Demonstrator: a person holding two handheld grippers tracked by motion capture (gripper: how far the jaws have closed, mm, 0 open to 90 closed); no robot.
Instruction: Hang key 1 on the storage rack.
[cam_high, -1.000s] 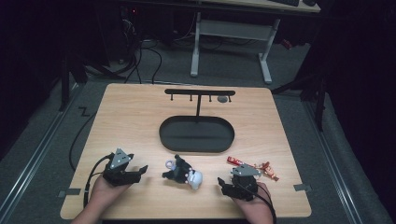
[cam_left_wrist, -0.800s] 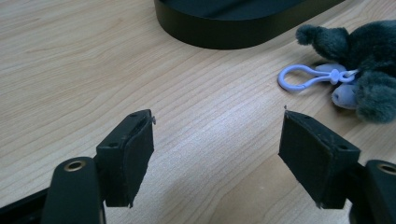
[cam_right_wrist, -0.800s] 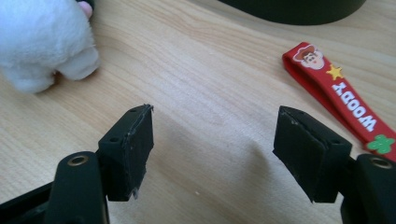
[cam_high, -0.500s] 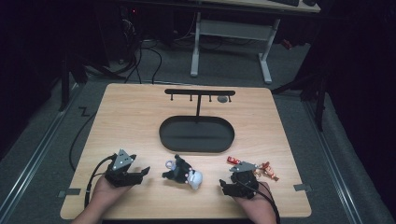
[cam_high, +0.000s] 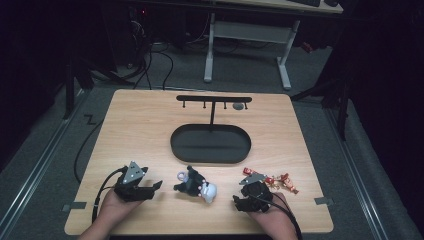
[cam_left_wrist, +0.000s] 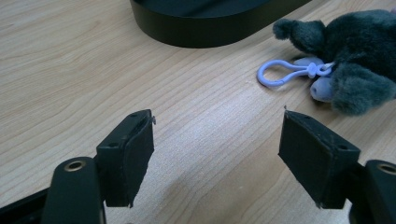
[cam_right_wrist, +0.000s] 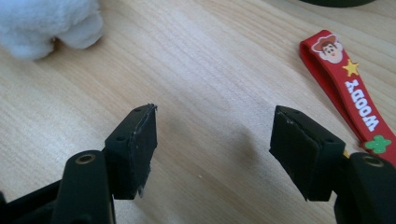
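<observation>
Lying between claws: plush keychain

Plush toy before tray; strap right.

Counter: pale wood-grain surface, smooth, faint sheen. Plush toy: fuzzy grey and white cloth, with a glossy lilac plastic clip; strap: smooth red rubbery material, printed. Tray: black, matt; jaws faced with rough black pads.

Overhead light fell on the wooden table at centre frame while the room around it stayed nearly black. Close views were bright, sharp, with soft shadows.
</observation>
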